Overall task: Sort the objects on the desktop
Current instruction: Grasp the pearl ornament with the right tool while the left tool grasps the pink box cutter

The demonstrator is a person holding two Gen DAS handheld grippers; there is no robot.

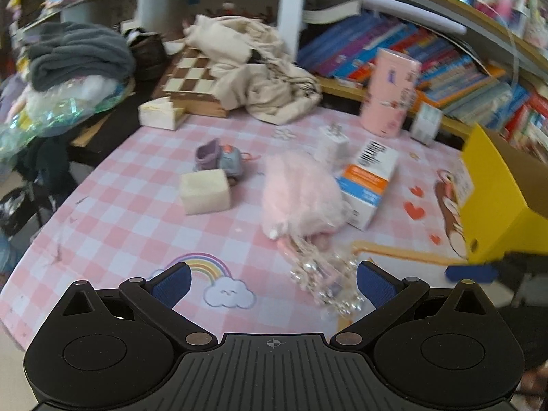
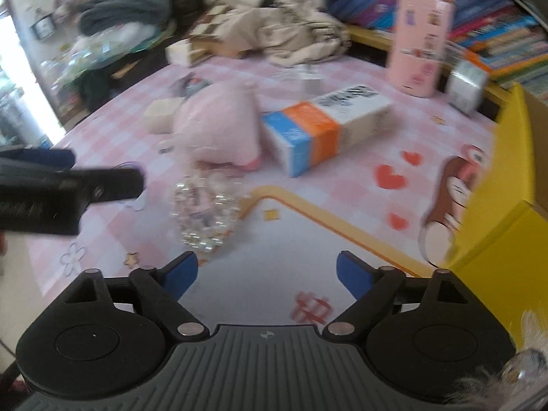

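Left wrist view shows the left hand-held gripper [image 1: 272, 282] with its blue-padded fingers spread wide and nothing between them, above the pink checked tabletop [image 1: 113, 226]. At centre frame lies a pink plush toy [image 1: 301, 195], with a beaded trinket [image 1: 325, 281] just below it and an orange-and-blue carton [image 1: 368, 179] touching its right side. Only this view gives clearly the cream foam block [image 1: 205, 191] and the small grey-purple toy [image 1: 222, 159] left of centre, and the white charger plug [image 1: 332, 142] behind the plush. Right wrist view shows the right hand-held gripper [image 2: 267, 270], likewise spread and empty, over a white patch of the tabletop. It alone shows the yellow box [image 2: 507, 205] running down the right edge. A pink cylinder [image 2: 421, 44] stands upper right, before shelved books [image 2: 496, 27].
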